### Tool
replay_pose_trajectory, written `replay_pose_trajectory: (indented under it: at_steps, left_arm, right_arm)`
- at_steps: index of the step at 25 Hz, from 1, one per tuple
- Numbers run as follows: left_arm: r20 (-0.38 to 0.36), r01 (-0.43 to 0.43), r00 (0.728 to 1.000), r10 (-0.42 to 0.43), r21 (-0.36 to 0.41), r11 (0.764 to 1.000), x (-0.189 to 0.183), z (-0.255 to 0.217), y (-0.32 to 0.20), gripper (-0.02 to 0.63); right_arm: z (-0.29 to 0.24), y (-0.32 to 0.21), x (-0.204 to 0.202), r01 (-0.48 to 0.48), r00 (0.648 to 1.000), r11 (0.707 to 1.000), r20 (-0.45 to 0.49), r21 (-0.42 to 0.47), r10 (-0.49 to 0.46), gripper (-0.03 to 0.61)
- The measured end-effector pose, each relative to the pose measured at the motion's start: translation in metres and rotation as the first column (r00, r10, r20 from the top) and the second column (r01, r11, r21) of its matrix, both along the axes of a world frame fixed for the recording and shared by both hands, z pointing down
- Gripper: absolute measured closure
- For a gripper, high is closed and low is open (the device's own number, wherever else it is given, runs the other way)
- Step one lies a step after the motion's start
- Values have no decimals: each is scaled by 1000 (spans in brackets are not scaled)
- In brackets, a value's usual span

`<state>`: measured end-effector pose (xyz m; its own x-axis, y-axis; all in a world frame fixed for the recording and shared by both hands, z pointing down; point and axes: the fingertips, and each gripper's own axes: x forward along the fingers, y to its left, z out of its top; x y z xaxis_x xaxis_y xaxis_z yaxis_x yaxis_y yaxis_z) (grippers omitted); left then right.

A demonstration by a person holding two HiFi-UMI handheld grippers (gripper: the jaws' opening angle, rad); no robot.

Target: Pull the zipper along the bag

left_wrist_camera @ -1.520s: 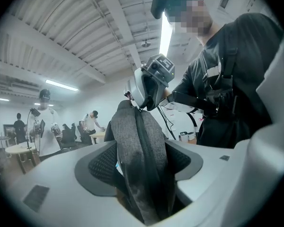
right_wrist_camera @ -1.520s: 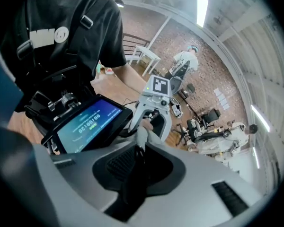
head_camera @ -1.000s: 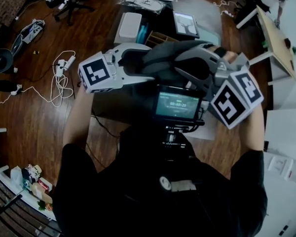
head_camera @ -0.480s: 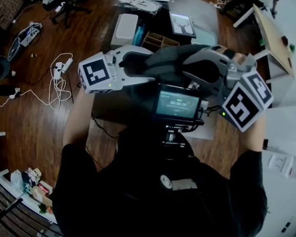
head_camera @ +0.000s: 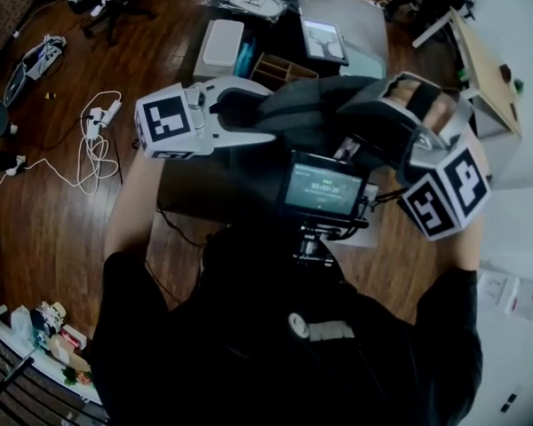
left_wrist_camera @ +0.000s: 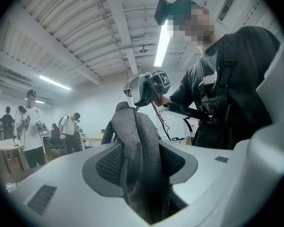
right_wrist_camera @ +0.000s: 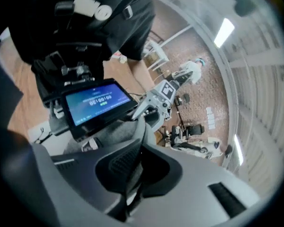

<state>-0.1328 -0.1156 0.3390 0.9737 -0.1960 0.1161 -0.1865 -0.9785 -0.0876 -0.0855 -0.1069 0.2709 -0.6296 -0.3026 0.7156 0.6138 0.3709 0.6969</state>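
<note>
The backpack (left_wrist_camera: 132,131) is showing heathered charcoal-grey fabric. The left claw (left_wrist_camera: 141,171) is showing pale grey shells and dark dimpled pads; the right claw (right_wrist_camera: 132,169) is looking darker grey. Their marker cubes (head_camera: 167,121) are carrying black-and-white squares. The screen (head_camera: 320,187) is glowing teal above the brown wooden floor (head_camera: 53,211).

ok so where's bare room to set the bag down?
The near end of the dark table, below the held bag, is bare. The wood floor left of it, nearer than the cables, is also open. The far table end is crowded: white box, wooden tray, framed panel, plastic packet.
</note>
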Motion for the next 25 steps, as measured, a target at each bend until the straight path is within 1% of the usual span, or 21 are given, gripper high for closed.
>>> replay_pose_trajectory:
  at_steps: [1, 3, 5, 8, 9, 11, 12, 13, 14, 15, 16, 18, 19, 20, 21, 22, 23, 24, 25]
  left_arm:
    - [9, -11, 1000, 11, -14, 1000, -2, 2, -3, 403]
    - [-5, -32, 999, 32, -45, 998, -5, 4, -9, 403]
    - [-28, -51, 998, 49, -72, 996, -6, 4, -14, 403]
    - [-39, -69, 997, 65, -99, 993, -7, 4, -19, 405]
    - [-38, -64, 997, 61, -100, 993, -8, 4, -22, 405]
    - [-38, -44, 998, 40, -87, 995, -8, 3, -28, 395]
    - [-39, -31, 999, 28, -78, 996, -7, 3, -31, 368]
    - [-38, -19, 999, 16, -69, 997, -7, 3, -32, 341]
    - [-34, -6, 999, 4, -60, 998, -8, 3, -33, 325]
    - [-27, 9, 1000, -10, -50, 999, -8, 2, -34, 315]
    - [-17, 26, 999, -27, -38, 999, -9, 2, -35, 307]
    - [0, 60, 998, -60, -19, 998, -10, 2, -39, 304]
    - [2, 70, 998, -70, -16, 997, -10, 3, -39, 309]
    - [1, 72, 997, -72, -21, 997, -10, 3, -39, 341]
    - [-4, 66, 998, -66, -33, 997, -10, 4, -37, 376]
    - [-12, 56, 998, -56, -46, 997, -10, 5, -35, 398]
    - [-20, 45, 999, -46, -57, 997, -10, 5, -33, 411]
    - [-26, 36, 999, -38, -63, 997, -10, 5, -30, 425]
    - [-29, 30, 999, -32, -68, 997, -10, 3, -28, 434]
  right_arm:
    - [4, -3, -1, 40, 999, 995, -29, 87, -38, 560]
    - [8, -11, -3, 120, 991, 967, -83, 225, -104, 560]
    - [9, -19, -4, 187, 981, 932, -114, 312, -159, 560]
    - [14, -29, -2, 282, 959, 863, -157, 419, -237, 558]
    - [16, -34, -1, 293, 956, 852, -162, 434, -246, 557]
    - [18, -42, -2, 282, 959, 850, -132, 444, -250, 549]
    - [19, -45, -2, 268, 963, 854, -104, 446, -248, 546]
    - [19, -46, -3, 246, 968, 865, -69, 437, -240, 546]
    - [19, -46, -5, 219, 974, 884, -32, 414, -226, 540]
    - [20, -47, -6, 196, 978, 901, -4, 387, -210, 537]
    - [22, -48, -6, 181, 980, 913, 12, 366, -200, 538]
    - [24, -50, -7, 176, 980, 919, 27, 351, -198, 549]
    - [23, -50, -7, 181, 978, 916, 33, 357, -206, 551]
    - [20, -50, -8, 196, 974, 903, 33, 383, -225, 552]
    - [18, -49, -8, 219, 967, 874, 22, 434, -253, 552]
    - [15, -49, -7, 244, 960, 835, 0, 493, -281, 552]
    - [13, -50, -4, 263, 954, 802, -21, 536, -299, 552]
    - [11, -50, 0, 269, 952, 792, -30, 548, -304, 552]
    - [9, -49, 3, 263, 954, 803, -23, 534, -298, 552]
